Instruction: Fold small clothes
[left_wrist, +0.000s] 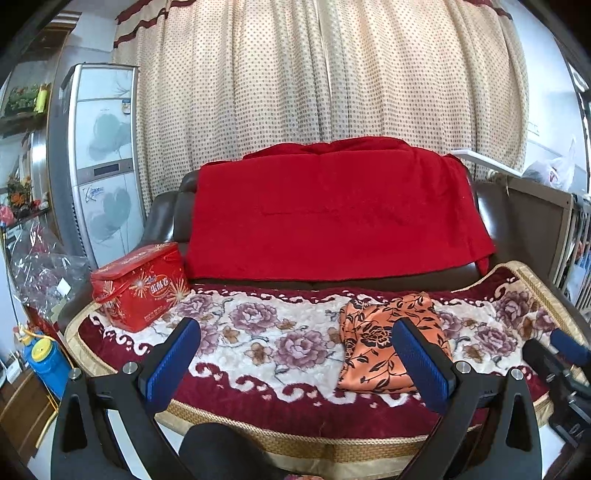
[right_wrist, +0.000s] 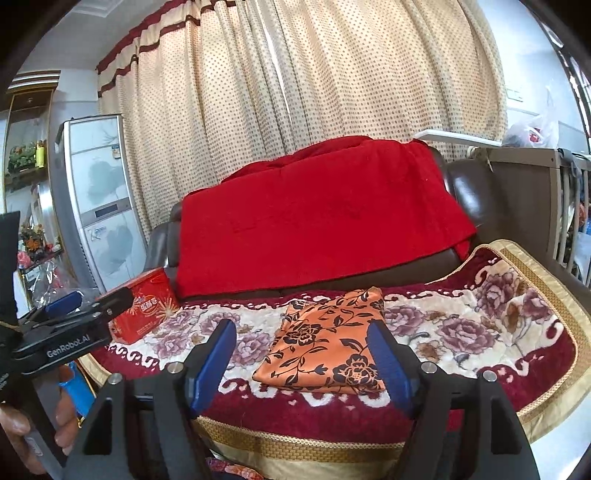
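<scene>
the cloth (right_wrist: 325, 343) lies already folded on the mat (right_wrist: 461, 332); your left gripper (left_wrist: 295, 365) and right gripper (right_wrist: 303, 362) hang spread, holding nothing. next, fetch another piece.

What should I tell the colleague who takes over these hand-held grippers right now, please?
Left hand-held gripper: open, empty, held off the sofa's front edge.
Right hand-held gripper: open, empty, aimed at the orange floral garment.
The garment lies on the floral blanket, already a compact folded bundle. A red tin sits at the blanket's left end.
Left to do: I can't tell whether another fold is needed; no other small clothes are visible.
</scene>
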